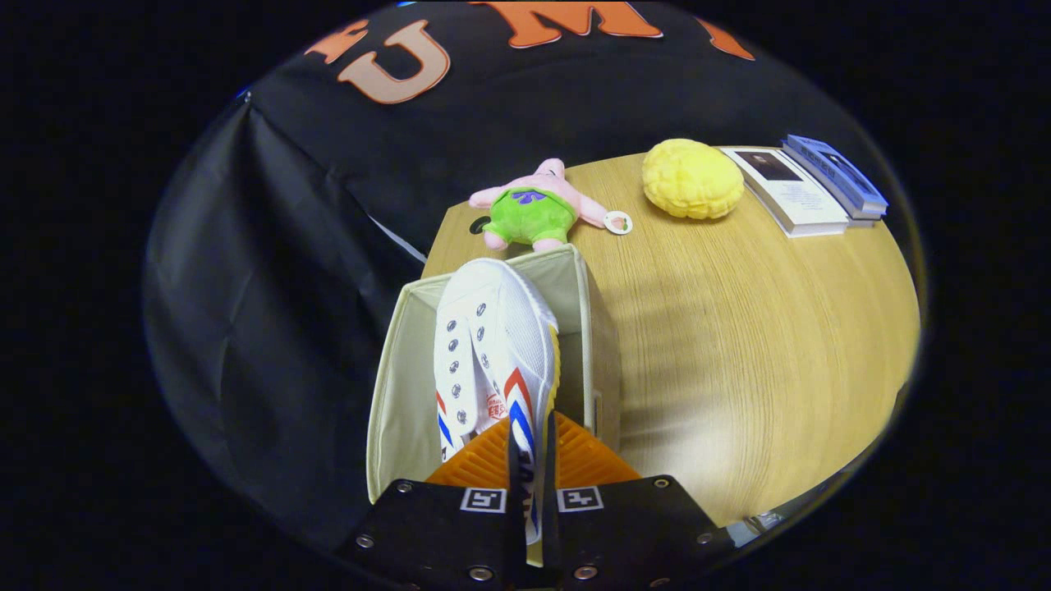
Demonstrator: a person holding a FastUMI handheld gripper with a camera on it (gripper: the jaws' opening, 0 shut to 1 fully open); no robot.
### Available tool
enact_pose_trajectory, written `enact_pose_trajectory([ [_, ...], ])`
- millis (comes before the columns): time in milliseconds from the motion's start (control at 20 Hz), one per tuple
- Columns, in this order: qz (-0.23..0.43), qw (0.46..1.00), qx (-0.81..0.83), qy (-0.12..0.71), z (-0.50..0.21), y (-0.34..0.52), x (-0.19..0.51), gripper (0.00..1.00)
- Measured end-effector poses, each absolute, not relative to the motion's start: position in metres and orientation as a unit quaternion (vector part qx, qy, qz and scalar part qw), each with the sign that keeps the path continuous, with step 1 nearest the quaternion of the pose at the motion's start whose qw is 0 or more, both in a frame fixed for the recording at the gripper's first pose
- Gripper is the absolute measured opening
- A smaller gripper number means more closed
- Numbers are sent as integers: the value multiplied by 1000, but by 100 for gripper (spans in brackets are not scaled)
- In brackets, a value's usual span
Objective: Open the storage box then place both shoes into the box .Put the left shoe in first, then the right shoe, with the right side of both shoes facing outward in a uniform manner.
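Low centre of the frame: my claw [532, 472] is pinched tight on the heel end of a white shoe [493, 345], both fingers pressing its side wall, almost no gap left between them. The shoe runs straight ahead of me, long axis in line with the fingers, toe toward the upper middle of the frame, sole edge on the right, eyelets and tongue turned left. It hangs over the open storage box [587, 328], toe reaching the box's far rim, heel nearest me. The box lies directly under and ahead of the claw, its long side parallel to the shoe, so I judge the coming move is a straight lowering, no turn needed. I cannot tell whether a second shoe already sits inside.

Materials: shoe is woven canvas, metal eyelets, red and blue stripes, yellowish rubber sole. Box is pale fabric, soft-walled, may flex if bumped. Surface [739, 345] is light wood grain. Beyond the box, upper frame: pink-and-green plush toy [534, 209], knobbly yellow cushion [692, 178], stacked books [813, 193].
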State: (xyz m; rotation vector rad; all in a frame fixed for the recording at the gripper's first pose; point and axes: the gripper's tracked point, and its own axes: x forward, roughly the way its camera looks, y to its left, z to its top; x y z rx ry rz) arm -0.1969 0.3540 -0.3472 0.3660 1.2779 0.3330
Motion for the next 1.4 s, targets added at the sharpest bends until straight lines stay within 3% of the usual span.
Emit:
enact_pose_trajectory([
  [200, 146, 747, 186, 621, -349, 356, -200, 9],
  [400, 162, 734, 224, 621, -328, 355, -198, 35],
  [550, 180, 754, 225, 590, -306, 340, -180, 58],
  [850, 189, 812, 214, 509, -260, 290, -134, 80],
  [1150, 181, 884, 171, 396, -199, 217, -83, 95],
  [1400, 123, 944, 136, 273, -143, 142, -41, 97],
])
